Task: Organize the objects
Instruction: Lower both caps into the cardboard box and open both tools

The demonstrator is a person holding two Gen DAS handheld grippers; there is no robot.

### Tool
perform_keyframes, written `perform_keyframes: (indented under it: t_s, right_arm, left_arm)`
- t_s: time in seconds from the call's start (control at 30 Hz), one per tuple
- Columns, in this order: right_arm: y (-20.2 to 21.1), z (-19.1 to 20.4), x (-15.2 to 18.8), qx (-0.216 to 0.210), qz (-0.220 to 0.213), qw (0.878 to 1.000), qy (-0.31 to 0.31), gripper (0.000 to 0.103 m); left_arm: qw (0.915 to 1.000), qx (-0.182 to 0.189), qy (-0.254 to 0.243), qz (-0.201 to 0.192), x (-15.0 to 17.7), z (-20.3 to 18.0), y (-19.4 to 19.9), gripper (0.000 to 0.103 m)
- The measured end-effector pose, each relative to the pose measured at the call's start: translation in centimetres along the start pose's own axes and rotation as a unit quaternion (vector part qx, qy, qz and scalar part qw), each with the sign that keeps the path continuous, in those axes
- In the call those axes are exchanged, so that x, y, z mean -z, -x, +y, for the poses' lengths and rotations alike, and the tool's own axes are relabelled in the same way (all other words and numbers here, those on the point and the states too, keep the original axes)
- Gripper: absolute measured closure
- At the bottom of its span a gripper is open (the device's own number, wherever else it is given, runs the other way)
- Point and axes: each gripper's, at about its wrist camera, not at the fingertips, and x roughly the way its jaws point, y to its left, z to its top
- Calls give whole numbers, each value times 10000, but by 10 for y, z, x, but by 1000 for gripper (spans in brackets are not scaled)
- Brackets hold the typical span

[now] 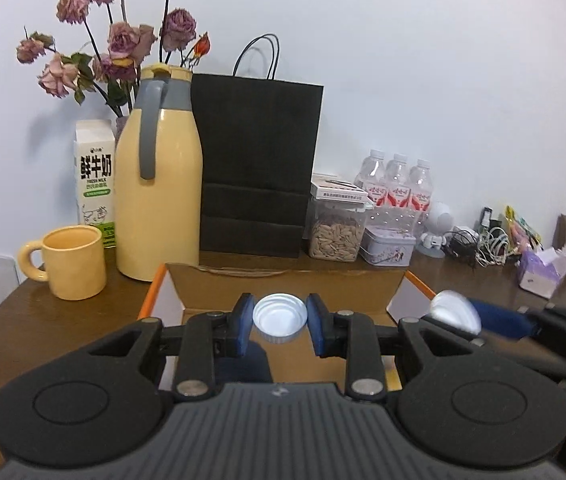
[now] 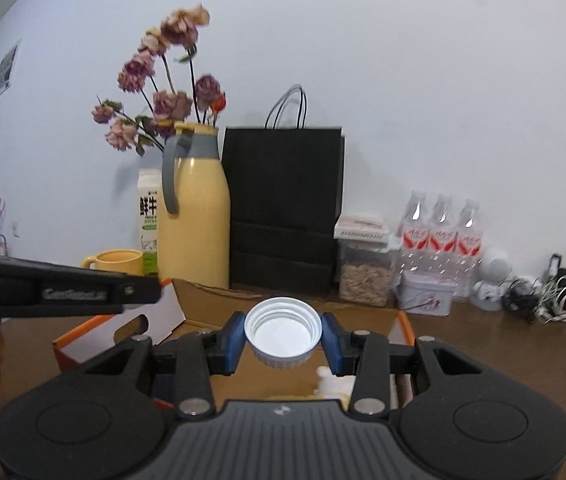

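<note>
On the table (image 1: pixel 63 320), an open cardboard box (image 1: pixel 283 284) lies nearest, with a paper bag (image 1: pixel 259 168) standing behind it against the wall. Left of the bag stands a jug (image 1: pixel 159 200), then a milk carton (image 1: pixel 95 176) with a mug (image 1: pixel 73 262) before it. Right of the bag sit a jar (image 1: pixel 337 232), a tin (image 1: pixel 387 246) and three bottles (image 1: pixel 397 184) behind them
</note>
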Motion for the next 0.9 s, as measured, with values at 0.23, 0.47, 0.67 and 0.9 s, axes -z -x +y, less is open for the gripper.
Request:
perform_keyframes:
  t_s: [0.23,0.47,0.67,0.9]
  right_arm:
    - [-43,-9,18,34,404,9988,-271,64]
    - [-46,-9,25,-8,585,9979,-274,64]
    - [-41,-5,25,207,541,9982,-166,10]
    - [-42,-7,26,246,562,9979,-214,0]
  left_arm:
    - [9998,-58,110,157,9,4,-35,74]
    - [9998,-67,-4,207,16,3,-35,74]
    - [9996,-262,79,80,17,7,-30,23]
    - [9985,-532,114,-35,18,10,-28,0]
